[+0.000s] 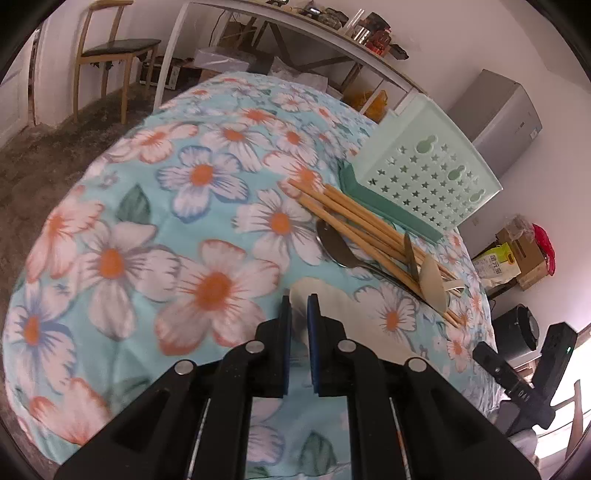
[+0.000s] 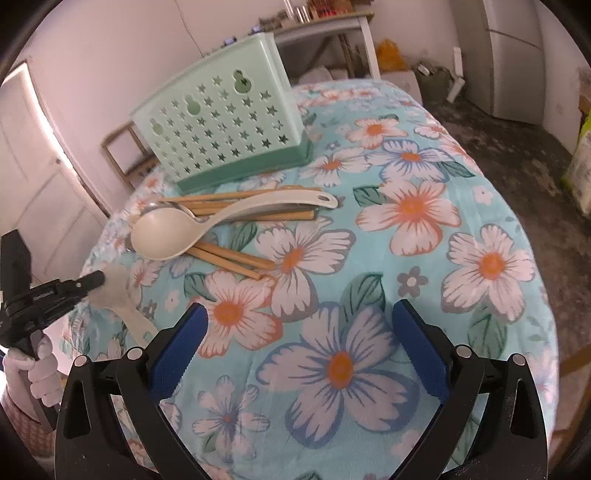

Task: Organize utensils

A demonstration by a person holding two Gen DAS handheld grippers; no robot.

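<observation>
Left gripper (image 1: 299, 306) was pinched on a white spoon (image 2: 122, 295) — blue pads nearly together with the pale spoon between them, spoon tilted just above the floral tablecloth (image 1: 129, 221). From the right wrist view the same gripper came in from the left edge, spoon blurred at its tip, handle angling down toward the camera. Gloved left hand (image 2: 40, 373) was on the grip.

Right gripper (image 2: 299, 332) was spread wide, nothing between the pads, hovering over the cloth near a big blue-and-white flower.

Rest of the utensils were in one pile on the cloth, just in front of the mint-green utensil holder (image 2: 221, 122):
- bamboo chopsticks (image 2: 236, 258) — several, some under the ladle, two sticking out toward the camera
- cream ladle (image 2: 166, 232) lying across the chopsticks, bowl up, handle toward the holder's right end
- metal spoon (image 1: 334, 243) partly under the chopsticks, bowl showing in the left wrist view

Holder stood upright on its darker green base, star-punched wall facing the pile. Couldn't see inside it from either view.

Background: wooden chair (image 1: 110, 51) and a long white table (image 1: 295, 33) against the wall, grey fridge (image 1: 498, 110) beyond the holder.
</observation>
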